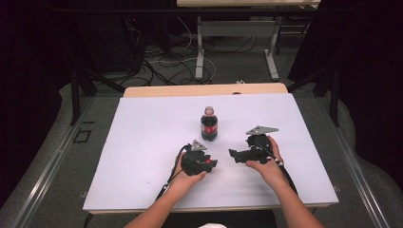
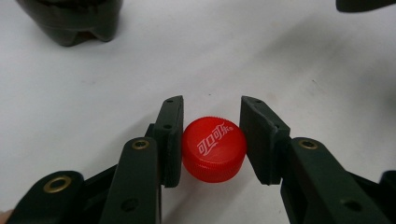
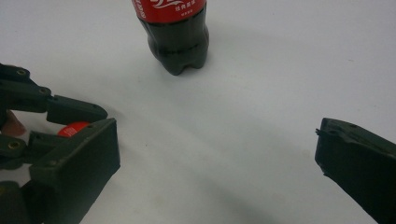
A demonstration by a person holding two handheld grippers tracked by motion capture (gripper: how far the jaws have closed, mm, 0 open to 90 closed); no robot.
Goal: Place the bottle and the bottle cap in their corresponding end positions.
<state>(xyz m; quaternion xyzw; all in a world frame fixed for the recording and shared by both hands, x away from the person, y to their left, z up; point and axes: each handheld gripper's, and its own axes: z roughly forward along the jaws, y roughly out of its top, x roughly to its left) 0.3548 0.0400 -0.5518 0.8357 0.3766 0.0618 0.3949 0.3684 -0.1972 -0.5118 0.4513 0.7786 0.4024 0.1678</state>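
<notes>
A red bottle cap [image 2: 214,148] with white lettering sits between the jaws of my left gripper [image 2: 212,109], which is shut on it just above the white table. From above, the left gripper [image 1: 209,163] is at the table's near middle, with the cap [image 1: 207,161] a small red spot at its tip. A cola bottle [image 1: 208,124] with a red label stands upright just beyond it. My right gripper [image 1: 236,154] is to the right, pointing left toward the other. In its own view the right gripper [image 3: 215,158] is open wide, with nothing between its jaws.
The white table top [image 1: 142,142] has bare room to the left, right and back. The bottle's base [image 2: 74,23] is close in front of the left gripper. Beyond the table's far edge lie floor cables [image 1: 166,61] and another table's legs [image 1: 199,47].
</notes>
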